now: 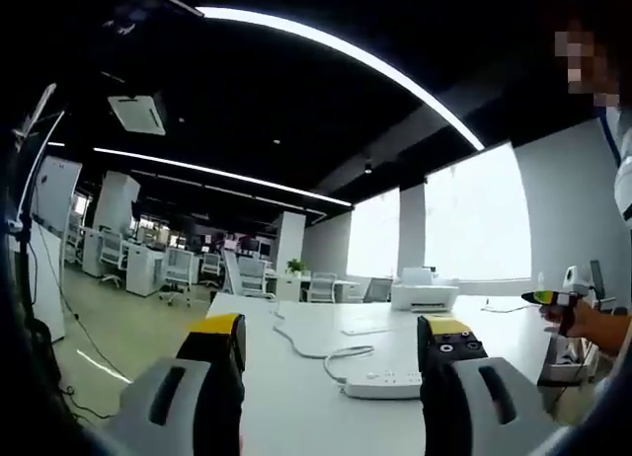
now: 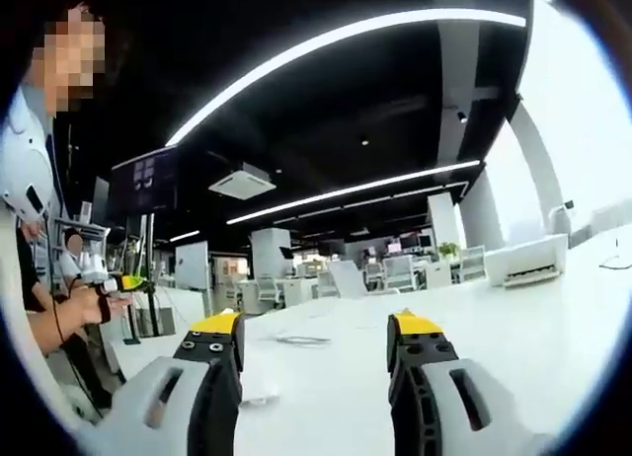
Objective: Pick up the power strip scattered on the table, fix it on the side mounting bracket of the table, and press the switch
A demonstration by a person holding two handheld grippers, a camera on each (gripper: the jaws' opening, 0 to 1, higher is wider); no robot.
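Note:
A white power strip (image 1: 383, 384) lies flat on the white table (image 1: 296, 397), with its white cord (image 1: 316, 349) curling away toward the far side. My left gripper (image 1: 331, 342) hovers over the table just short of the strip, jaws wide apart with nothing between them. In the right gripper view my right gripper (image 2: 313, 340) is also open and empty above the same white table (image 2: 513, 328). The yellow-tipped jaws of both grippers rise from the bottom of their views.
A white printer (image 1: 423, 295) stands at the table's far end, also seen as the printer (image 2: 528, 261). A person (image 1: 597, 323) at the right holds a small yellow-green tool; the same person (image 2: 39, 278) stands left. Office desks and chairs (image 1: 178, 268) fill the background.

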